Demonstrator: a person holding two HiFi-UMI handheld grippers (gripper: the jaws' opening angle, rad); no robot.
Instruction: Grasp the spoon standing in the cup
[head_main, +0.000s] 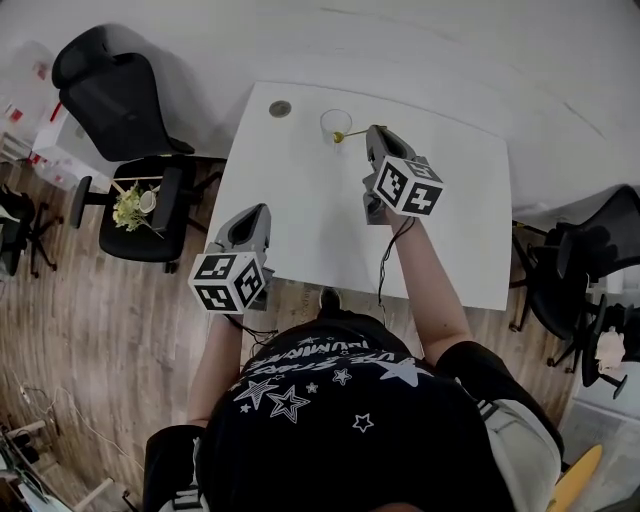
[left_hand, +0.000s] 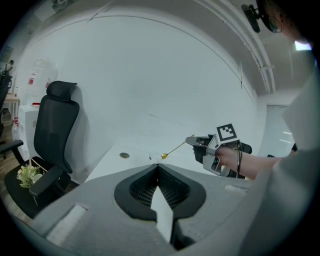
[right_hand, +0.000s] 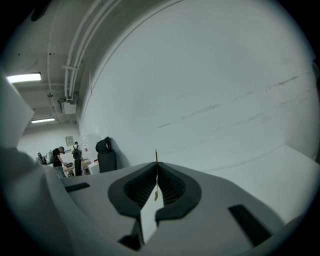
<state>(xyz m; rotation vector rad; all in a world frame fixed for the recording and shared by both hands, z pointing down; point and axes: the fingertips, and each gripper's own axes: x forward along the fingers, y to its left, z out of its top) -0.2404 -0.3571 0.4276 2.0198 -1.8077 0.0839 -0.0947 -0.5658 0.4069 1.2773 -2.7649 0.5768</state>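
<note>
The right claw (head_main: 371, 133) is clenching the gold spoon (head_main: 349, 134), its bowl at the cup (head_main: 336, 120) rim. The left claw (head_main: 262, 210) is hovering clenched and empty over the counter (head_main: 320, 230).

On your table (head_main: 300, 200), the cup (head_main: 335, 124) stands near the far edge, with a round disc (head_main: 280, 108) to its left, by the far-left corner. The spoon (head_main: 349, 133) runs from the cup's rim rightward into your right gripper (head_main: 374, 136), just beside the cup. Your left gripper (head_main: 260, 214) hangs over the table's near-left edge. An office chair (head_main: 120, 100) stands left of the table with flowers (head_main: 128, 207) on its seat, and another chair (head_main: 580, 260) stands to the right.
</note>
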